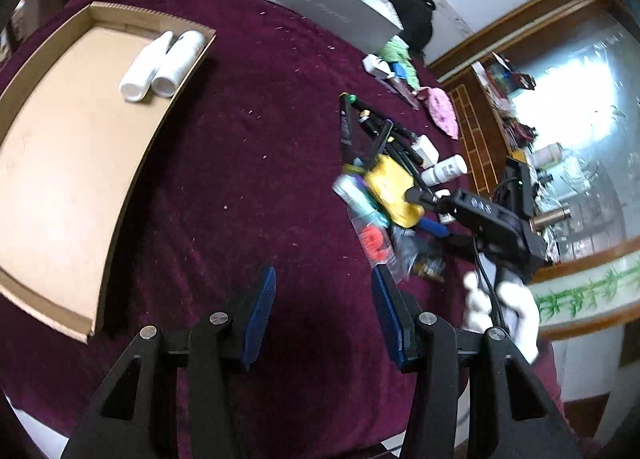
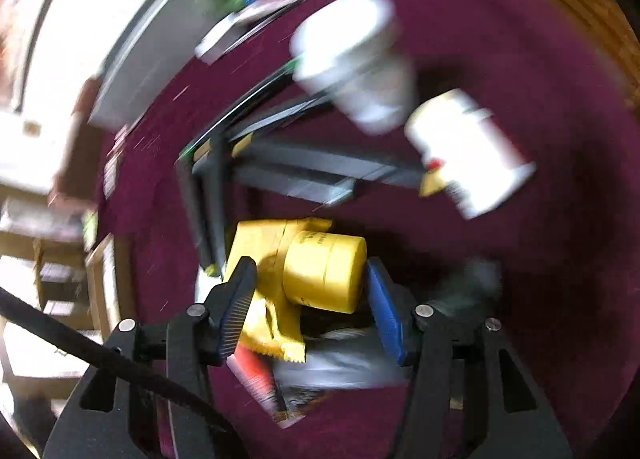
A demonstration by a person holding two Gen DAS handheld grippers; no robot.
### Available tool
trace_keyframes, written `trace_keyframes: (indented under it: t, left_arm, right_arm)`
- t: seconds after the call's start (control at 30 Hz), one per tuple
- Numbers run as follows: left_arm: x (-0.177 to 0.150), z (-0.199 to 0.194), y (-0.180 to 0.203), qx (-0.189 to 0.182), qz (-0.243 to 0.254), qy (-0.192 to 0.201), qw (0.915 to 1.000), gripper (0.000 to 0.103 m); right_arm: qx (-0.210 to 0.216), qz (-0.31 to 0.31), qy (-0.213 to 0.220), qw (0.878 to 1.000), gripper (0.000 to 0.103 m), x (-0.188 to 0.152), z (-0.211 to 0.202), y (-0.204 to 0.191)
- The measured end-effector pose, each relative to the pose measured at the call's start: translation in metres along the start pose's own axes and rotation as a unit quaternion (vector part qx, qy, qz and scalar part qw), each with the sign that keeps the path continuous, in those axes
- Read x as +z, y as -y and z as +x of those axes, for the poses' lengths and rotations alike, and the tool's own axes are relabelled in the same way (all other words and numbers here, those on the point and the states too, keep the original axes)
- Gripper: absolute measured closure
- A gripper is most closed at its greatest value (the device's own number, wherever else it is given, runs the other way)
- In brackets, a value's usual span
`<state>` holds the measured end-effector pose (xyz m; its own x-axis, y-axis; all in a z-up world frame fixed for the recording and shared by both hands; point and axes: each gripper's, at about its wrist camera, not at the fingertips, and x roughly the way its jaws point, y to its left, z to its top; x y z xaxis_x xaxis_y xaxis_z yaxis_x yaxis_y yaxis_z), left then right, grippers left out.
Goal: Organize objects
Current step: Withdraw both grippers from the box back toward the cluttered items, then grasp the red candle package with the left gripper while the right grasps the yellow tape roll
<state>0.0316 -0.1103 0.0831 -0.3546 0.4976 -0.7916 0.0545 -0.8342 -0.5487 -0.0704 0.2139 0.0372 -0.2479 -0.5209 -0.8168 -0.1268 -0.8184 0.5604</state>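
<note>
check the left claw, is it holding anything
No, the left claw is open over the bare maroon cloth, with nothing between its blue pads.

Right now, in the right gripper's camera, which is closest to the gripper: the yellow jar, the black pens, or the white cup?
From the right gripper:
1. Yellow jar, between the open fingers.
2. Black pens, just beyond the jar, in the middle.
3. White cup, farthest, up top beyond the pens.
</note>
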Motion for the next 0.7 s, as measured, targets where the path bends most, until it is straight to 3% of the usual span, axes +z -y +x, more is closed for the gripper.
trace_keyframes:
  t: [0.1, 0.23, 0.4, 0.5, 0.63, 0.7]
  left_arm:
    - [-0.004, 0.010, -0.002, 0.007, -0.018, -0.003, 0.9998, 0.060]
    - [-0.010, 0.028, 0.003, 0.024, -0.022, -0.010, 0.9994, 0.060]
    - [-0.013, 0.063, 0.025, 0.055, 0.011, -0.022, 0.9982, 0.060]
    - [-0.013, 0.084, 0.039, 0.087, 0.054, -0.018, 0.9945, 0.060]
    - [-0.008, 0.107, 0.046, 0.076, 0.040, -0.018, 0.9961, 0.060]
    - [-0.006, 0.120, 0.054, 0.097, 0.059, -0.011, 0.9934, 0.059]
  right_arm:
    - [0.064, -0.059, -0.070, 0.994, 0.048, -0.017, 0.019, -0.035]
    - [0.104, -0.066, -0.041, 0.992, 0.048, -0.023, -0.007, -0.045]
    - [0.057, -0.060, 0.002, 0.997, 0.048, -0.020, -0.035, -0.025]
    - [0.052, -0.041, 0.007, 0.998, 0.048, -0.025, -0.046, 0.003]
    - [0.045, -0.015, 0.010, 0.999, 0.048, -0.031, -0.053, 0.033]
    - [0.043, -0.005, 0.011, 0.999, 0.048, -0.035, -0.054, 0.046]
